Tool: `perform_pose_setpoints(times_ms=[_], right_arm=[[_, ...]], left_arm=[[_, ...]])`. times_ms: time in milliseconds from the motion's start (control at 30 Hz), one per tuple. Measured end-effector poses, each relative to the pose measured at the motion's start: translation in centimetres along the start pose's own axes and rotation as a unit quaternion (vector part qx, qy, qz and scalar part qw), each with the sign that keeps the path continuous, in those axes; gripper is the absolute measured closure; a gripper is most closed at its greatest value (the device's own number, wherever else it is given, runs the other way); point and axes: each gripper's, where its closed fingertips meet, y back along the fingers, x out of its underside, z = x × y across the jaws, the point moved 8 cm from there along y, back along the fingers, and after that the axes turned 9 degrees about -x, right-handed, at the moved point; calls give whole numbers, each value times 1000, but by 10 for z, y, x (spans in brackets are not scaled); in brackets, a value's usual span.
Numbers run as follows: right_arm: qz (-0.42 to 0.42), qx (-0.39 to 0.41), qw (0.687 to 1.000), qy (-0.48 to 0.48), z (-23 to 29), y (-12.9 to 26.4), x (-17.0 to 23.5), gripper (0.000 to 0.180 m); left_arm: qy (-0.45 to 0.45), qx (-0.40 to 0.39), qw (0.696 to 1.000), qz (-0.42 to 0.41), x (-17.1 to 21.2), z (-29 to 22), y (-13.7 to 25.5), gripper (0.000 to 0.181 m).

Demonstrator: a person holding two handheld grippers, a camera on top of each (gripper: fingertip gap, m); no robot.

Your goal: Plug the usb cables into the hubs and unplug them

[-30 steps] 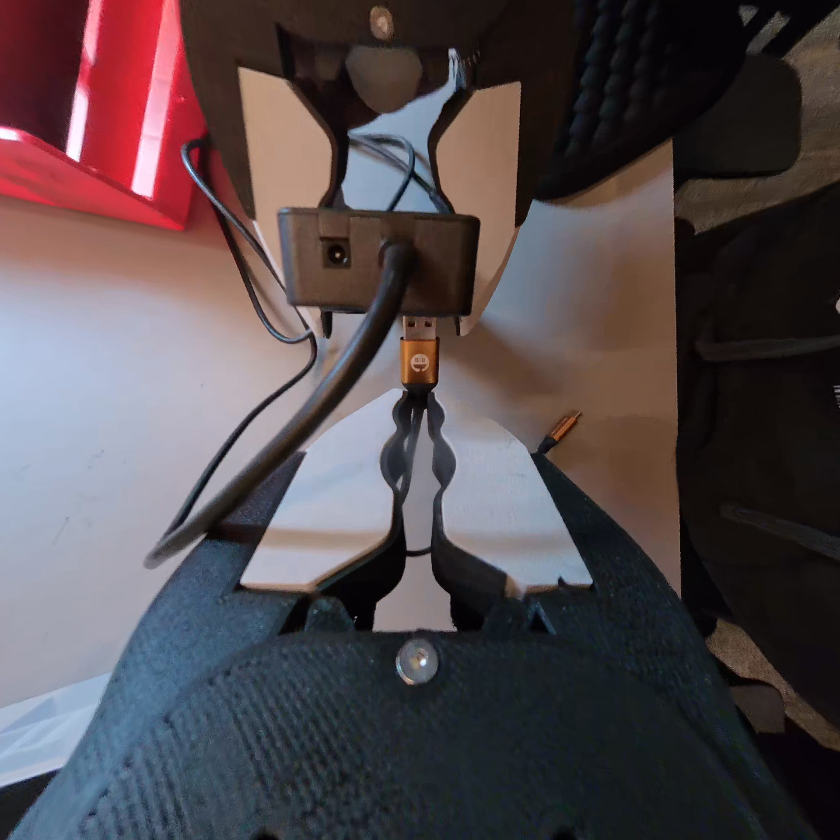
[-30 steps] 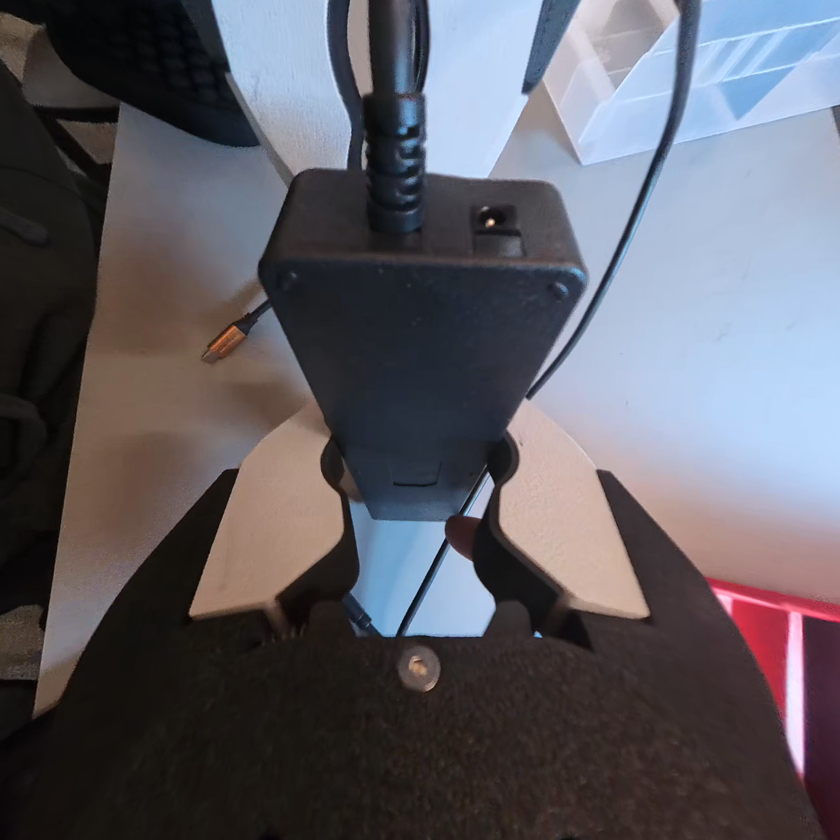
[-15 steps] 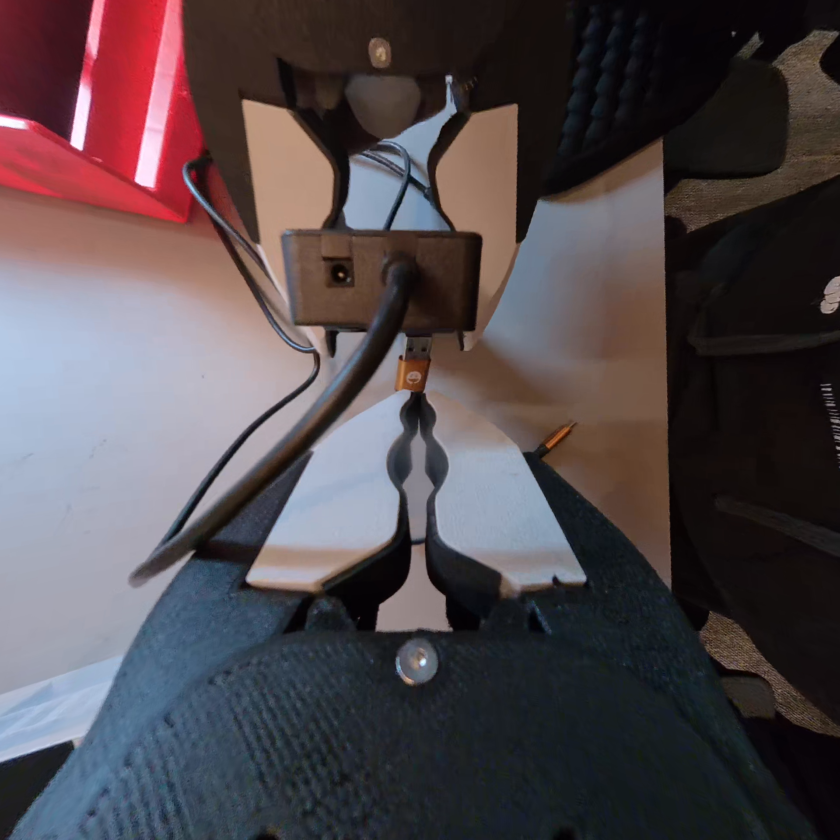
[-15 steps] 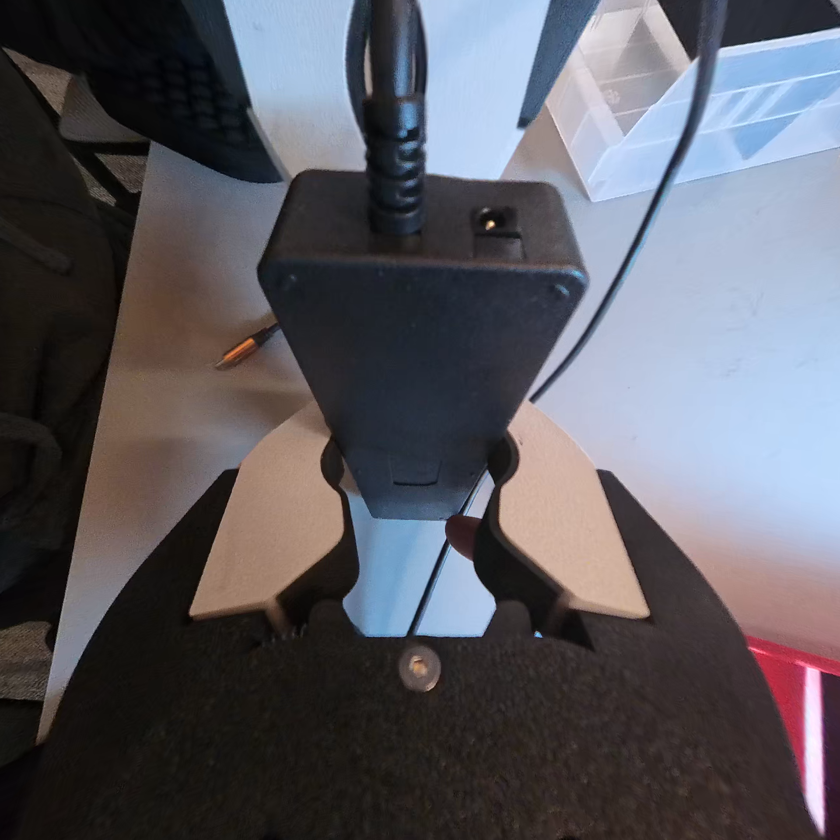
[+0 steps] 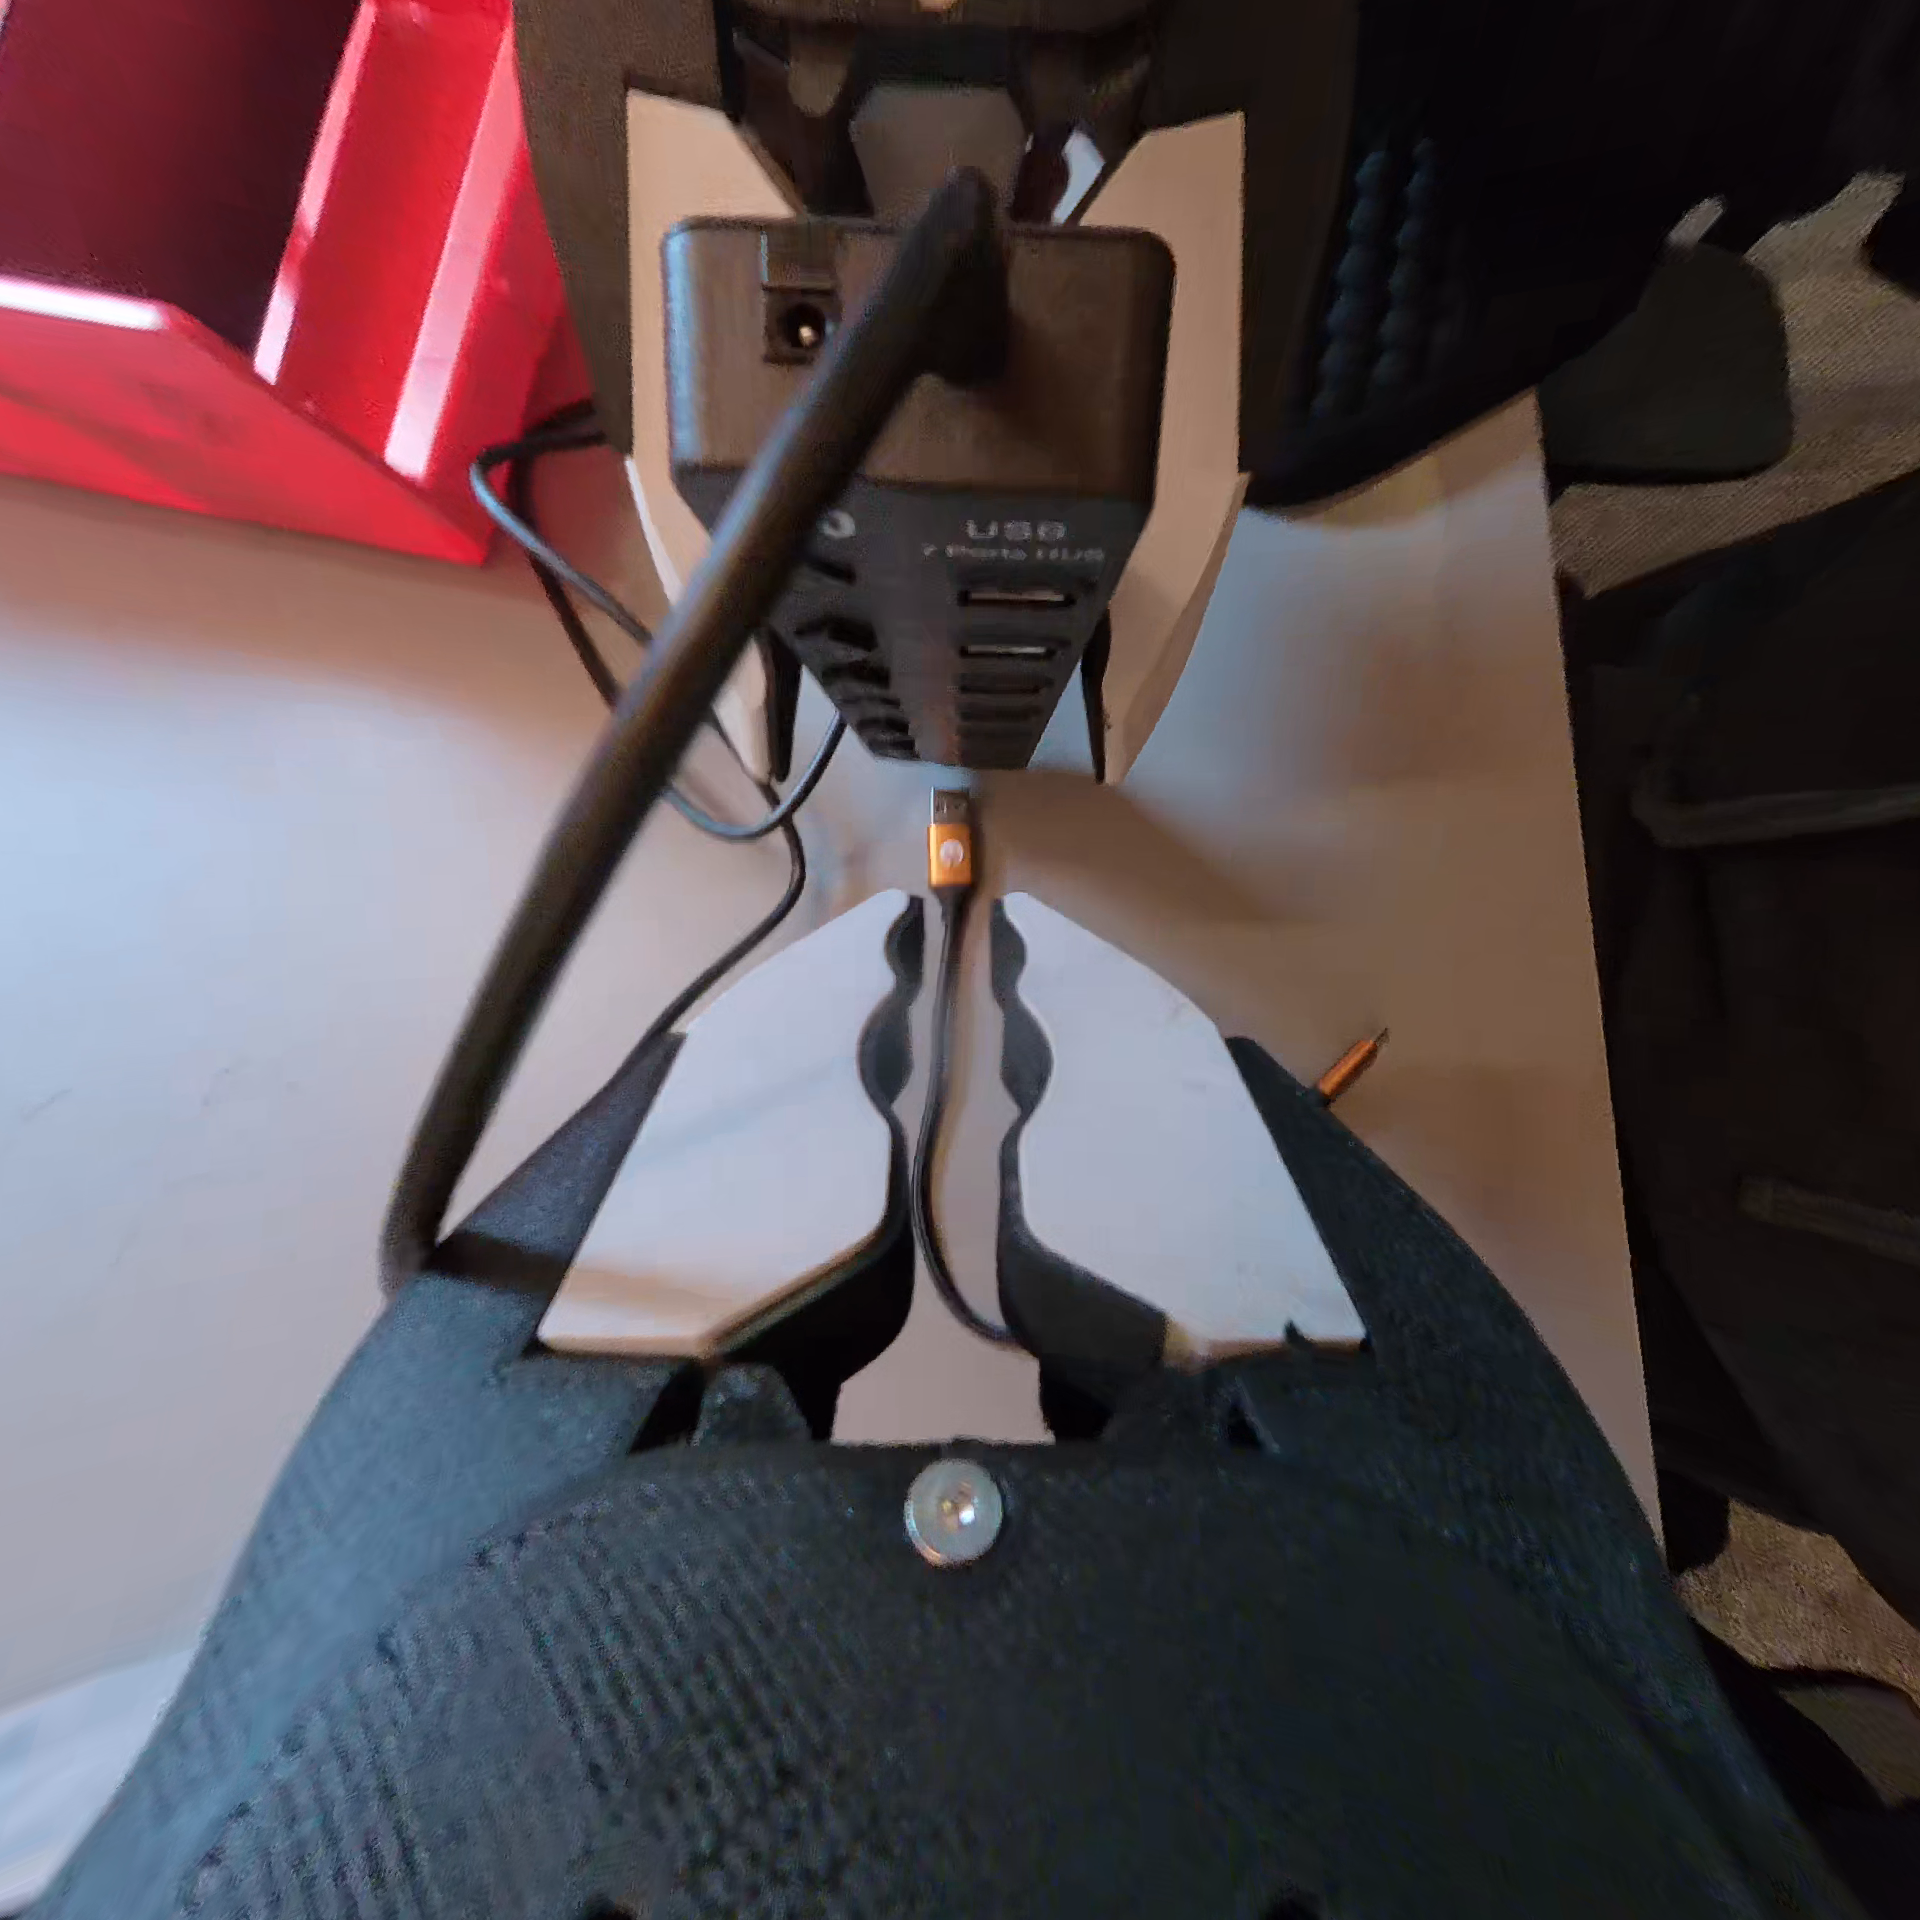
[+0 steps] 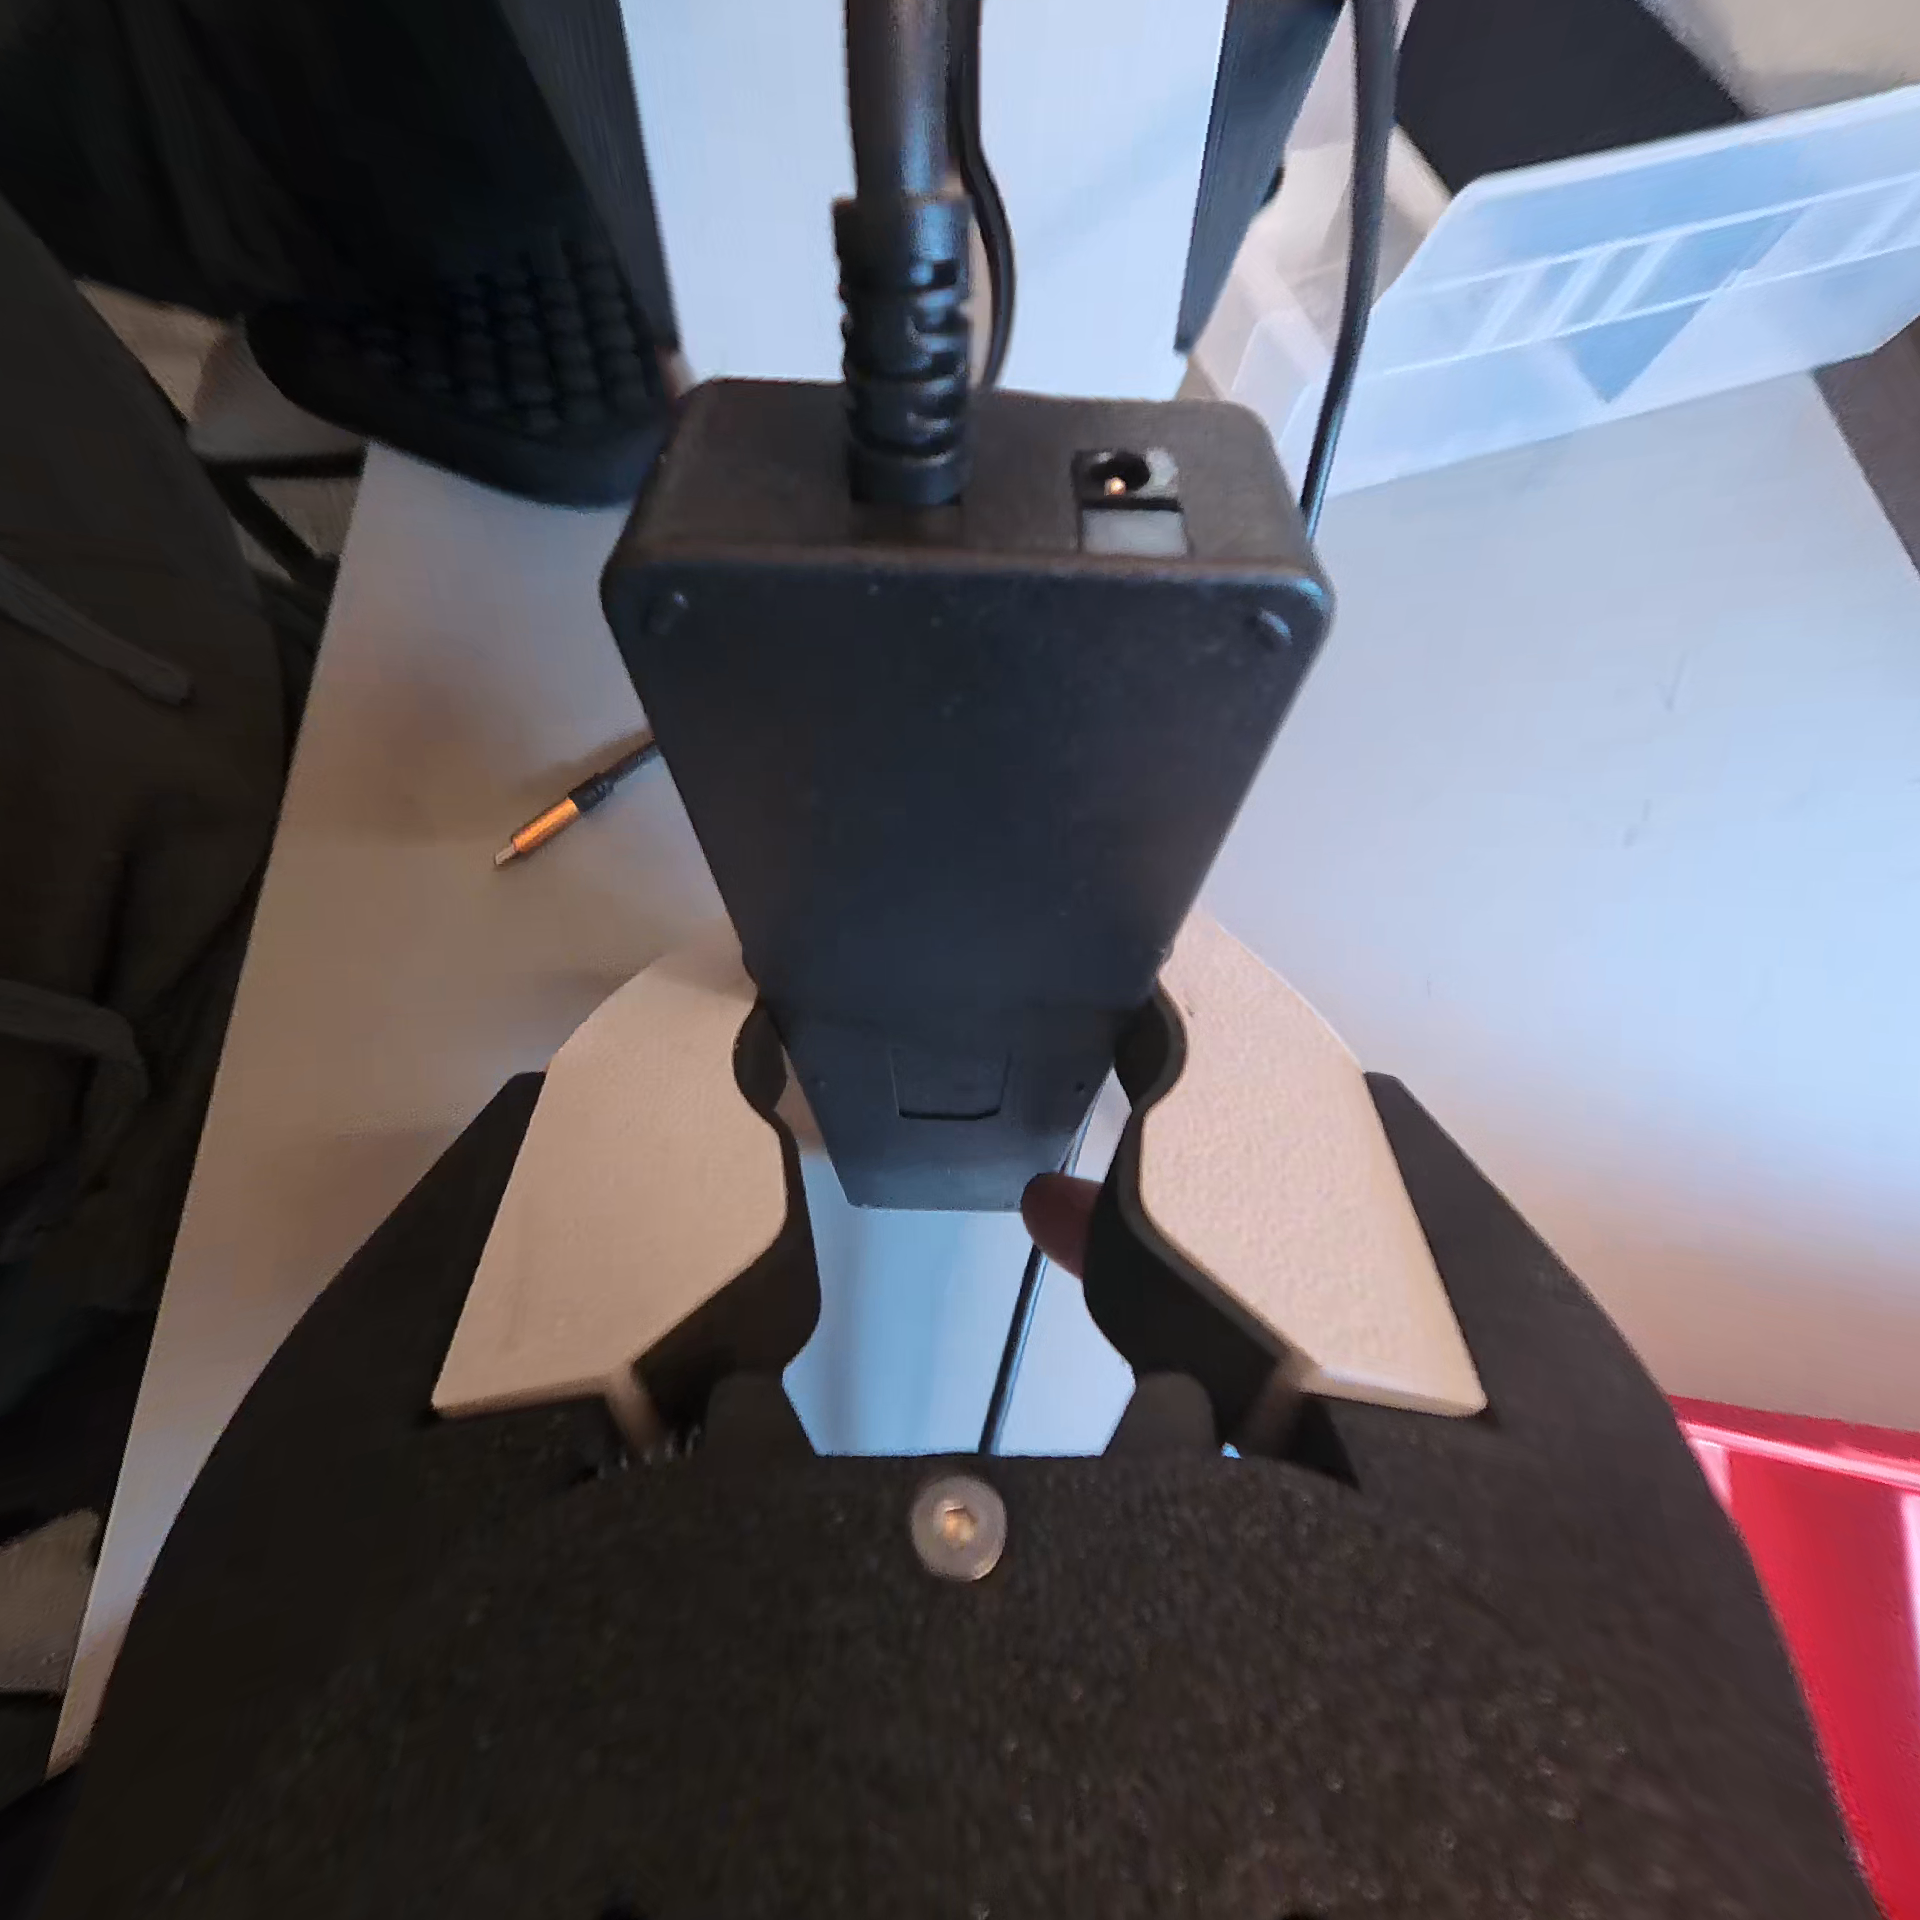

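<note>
**Hub gripped, plug loose between parted fingers**

Left gripper [image 5: 948,914], lower centre: fingers narrowly parted, thin black cable [image 5: 940,1049] running between them, contact unclear. Orange USB plug [image 5: 951,847] sits just below the black hub [image 5: 920,416], apart from it. Right gripper [image 6: 956,1049] clamps the hub's narrow end. White lettering on the hub, blurred. Red box [image 5: 208,343], upper left, contents hidden. Clear compartmented box [image 6: 1621,301], upper right, cropped.

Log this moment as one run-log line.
left gripper: open | orange USB plug: unplugged, lying loose | right gripper: shut on black hub
</note>
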Motion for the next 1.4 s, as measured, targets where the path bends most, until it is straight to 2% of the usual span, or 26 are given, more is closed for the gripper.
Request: perform_pose_setpoints(times_ms=[33, 100, 167, 333, 367, 400, 433, 500, 600, 633, 667, 767, 900, 1067, 1200, 1300, 1400], right_arm=[[-17, -1, 1000, -2, -1, 2, 1, 116], [-74, -3, 997, 0, -3, 7, 1, 116], [-145, -6, 989, 1, -6, 16, 0, 116], [-335, -14, 942, 1, -7, 36, -5, 116], [-361, -15, 932, -1, -7, 38, -6, 116], [-379, -14, 925, -4, -8, 38, -6, 116], [-389, -10, 921, -6, -10, 38, -6, 116], [-371, -9, 929, -4, -11, 36, -4, 116], [-300, 41, 953, -6, -16, 28, 3, 115], [-284, 53, 957, -10, -17, 24, 4, 108], [-284, 46, 957, -22, -18, 19, 4, 99], [-302, 27, 951, -61, -22, 6, 6, 88], [-287, 37, 953, -95, -27, -15, 14, 83], [-274, 19, 957, -96, -24, -22, 15, 90], [-310, 1, 945, -105, -25, -11, 14, 110], [-331, -5, 937, -116, -26, -5, 15, 113], [-353, 3, 928, -122, -26, -4, 13, 113]], left_arm=[[2, 11, 1000, -23, -1, 1, -2, 163], [9, 34, 998, -54, -1, 2, -5, 153], [13, 41, 997, -64, 4, 5, -14, 135], [57, 50, 983, -166, 3, 6, -45, 89], [52, 34, 982, -176, 1, 5, -52, 87], [44, 18, 981, -188, -1, 4, -57, 92], [33, 11, 980, -197, -2, 2, -58, 114], [24, 12, 983, -179, 1, 4, -55, 116], [32, 22, 991, -128, 11, 12, -49, 117], [41, 19, 994, -103, 12, 13, -49, 117], [48, 24, 995, -82, 14, 13, -52, 117], [68, 57, 996, -32, 22, 11, -62, 117], [66, 68, 995, 19, 29, 5, -72, 117], [56, 67, 995, 51, 32, -2, -84, 117], [68, 67, 995, -6, 27, 4, -75, 117], [90, 75, 992, -37, 24, 9, -66, 117], [102, 71, 992, -31, 22, 9, -66, 117]])
